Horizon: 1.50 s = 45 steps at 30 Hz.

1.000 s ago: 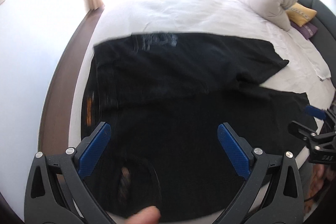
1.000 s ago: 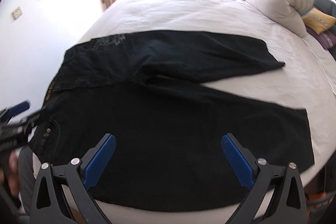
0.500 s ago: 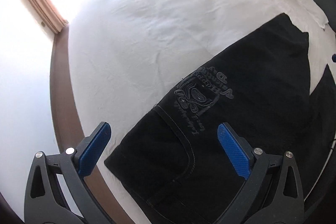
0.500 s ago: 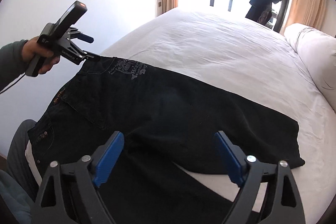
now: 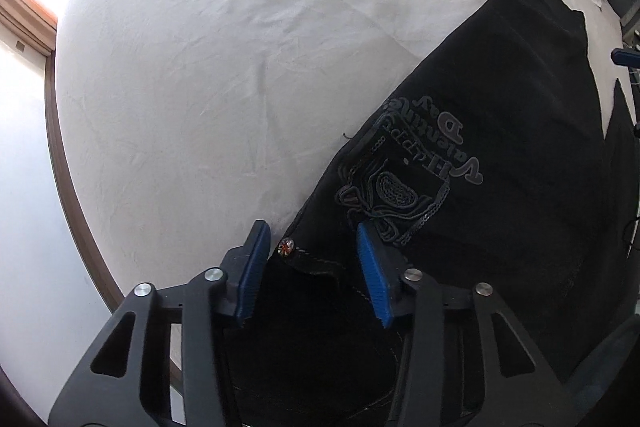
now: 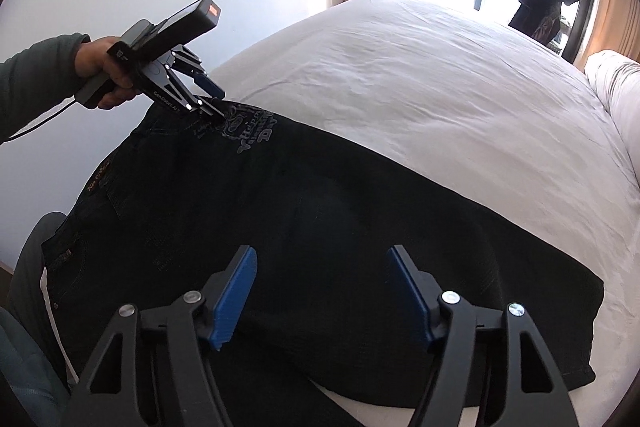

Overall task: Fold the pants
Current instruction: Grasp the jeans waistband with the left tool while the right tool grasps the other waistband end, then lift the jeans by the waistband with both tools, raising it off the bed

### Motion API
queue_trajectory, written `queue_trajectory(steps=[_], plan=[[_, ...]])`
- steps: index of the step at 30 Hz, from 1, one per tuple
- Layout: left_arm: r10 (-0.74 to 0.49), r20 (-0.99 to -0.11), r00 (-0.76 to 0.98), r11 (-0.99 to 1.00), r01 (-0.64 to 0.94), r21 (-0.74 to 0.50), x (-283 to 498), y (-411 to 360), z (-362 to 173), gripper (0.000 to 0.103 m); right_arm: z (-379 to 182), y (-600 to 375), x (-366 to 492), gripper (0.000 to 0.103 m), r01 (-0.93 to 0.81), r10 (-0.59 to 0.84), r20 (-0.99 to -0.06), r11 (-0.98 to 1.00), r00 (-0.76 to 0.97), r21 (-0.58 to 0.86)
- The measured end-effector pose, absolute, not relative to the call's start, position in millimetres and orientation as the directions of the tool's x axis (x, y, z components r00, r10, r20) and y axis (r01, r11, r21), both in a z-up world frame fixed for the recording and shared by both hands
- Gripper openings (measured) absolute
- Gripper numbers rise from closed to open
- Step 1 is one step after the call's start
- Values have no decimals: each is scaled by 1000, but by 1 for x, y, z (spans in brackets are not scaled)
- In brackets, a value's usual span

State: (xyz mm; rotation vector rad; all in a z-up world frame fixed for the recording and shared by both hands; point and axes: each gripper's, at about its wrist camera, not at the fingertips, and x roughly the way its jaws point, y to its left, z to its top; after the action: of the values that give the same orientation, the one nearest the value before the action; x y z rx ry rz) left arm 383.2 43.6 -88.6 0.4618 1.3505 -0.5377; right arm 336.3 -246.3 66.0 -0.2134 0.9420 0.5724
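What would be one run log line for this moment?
stage: grasping | left gripper: closing over pants waistband corner | right gripper: closing above pant leg | pants: flat on bed

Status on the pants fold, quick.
Left hand-held gripper closing over waistband corner of black pants. Right hand-held gripper closing above leg fabric. Pants flat on bed. Nothing in the way.

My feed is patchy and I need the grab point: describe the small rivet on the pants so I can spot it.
On the white bed lie the black pants, their far edge bordering bare sheet. Near the grey printed emblem, the rivet sits at a stitched pocket corner between the closing left tool pads: the only shiny orange-and-silver dot on that dark cloth.
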Motion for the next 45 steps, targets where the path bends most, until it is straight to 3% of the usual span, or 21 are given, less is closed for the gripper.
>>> queue_trajectory(steps=[2,6,9,21,28,35,45], plan=[[-107,-986,127,807,590,-11,385,50,-90,32,66,-246,345,67,-565,376,-809,822,451,67],[-96,-985,143,802,598,8,378,49,-89,13,65,-241,369,62,-580,375,-817,812,439,61],[-69,-971,228,786,612,87,363,43,-79,9,65,-231,387,59,-601,360,-824,798,437,30],[-104,-850,516,741,611,280,279,43,-25,9,45,-194,444,48,-721,278,-891,688,358,-75],[-122,-828,547,728,617,299,267,35,-20,9,32,-181,462,47,-759,224,-920,642,323,-110],[-136,-827,546,743,608,280,271,35,-21,9,18,-170,465,13,-780,177,-942,615,284,-120],[-160,-817,555,764,594,254,249,34,-9,9,38,-171,442,4,-745,244,-913,661,326,-89]])
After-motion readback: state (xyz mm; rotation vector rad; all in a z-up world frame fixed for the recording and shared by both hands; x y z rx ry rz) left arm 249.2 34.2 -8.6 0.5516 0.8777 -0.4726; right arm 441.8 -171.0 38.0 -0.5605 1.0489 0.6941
